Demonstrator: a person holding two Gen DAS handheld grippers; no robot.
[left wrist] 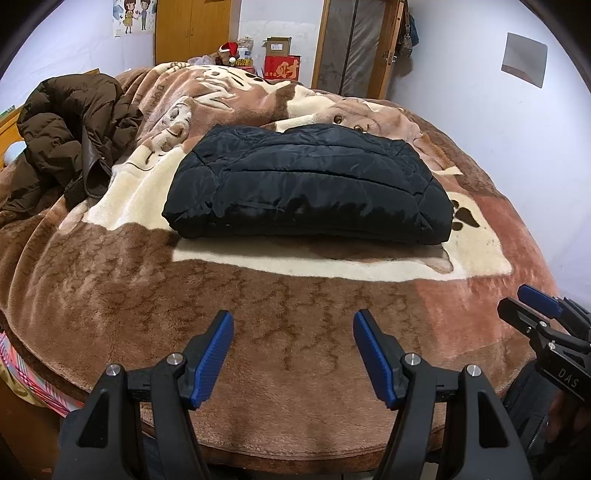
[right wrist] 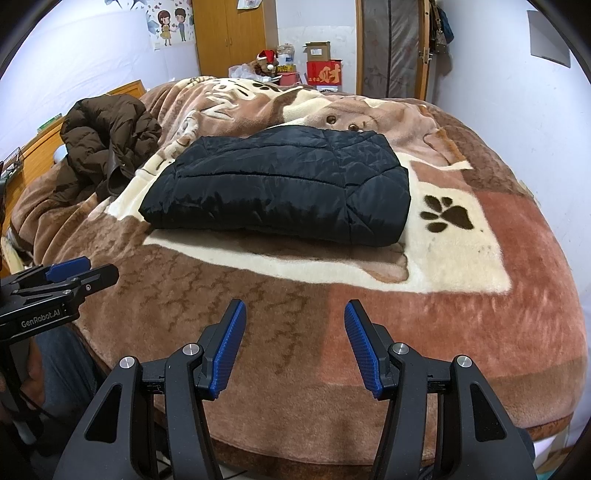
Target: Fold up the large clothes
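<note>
On the bed, mid-blanket, sits the black quilted jacket (left wrist: 306,188), already folded into a thick rectangular bundle. Its long axis runs side to side across both wrist views, one long edge facing the grippers. From the right wrist view that bundle sits slightly skewed, its right end nearer than its left. It lies on the cream patch of the brown plush blanket (left wrist: 258,325), with a dark paw print (right wrist: 447,218) just beside its right end and the printed dog's eyes peeking over its far edge.

Down front, the left gripper (left wrist: 293,354) hangs over the blanket's near brown border, blue pads (left wrist: 212,358) spread apart with only fleece visible between them. The right gripper (right wrist: 295,345) matches it, tongs spread and gripping nothing, well short of the jacket. Each gripper also shows at the edge of the other's view, side by side, both angled down toward the bed.

Over on the left side of the bed, a brown puffer coat (left wrist: 70,129) lies in a crumpled heap, well apart from the black bundle. Beyond the bed stand a red carton (left wrist: 282,68) and a wooden wardrobe (left wrist: 195,29).
</note>
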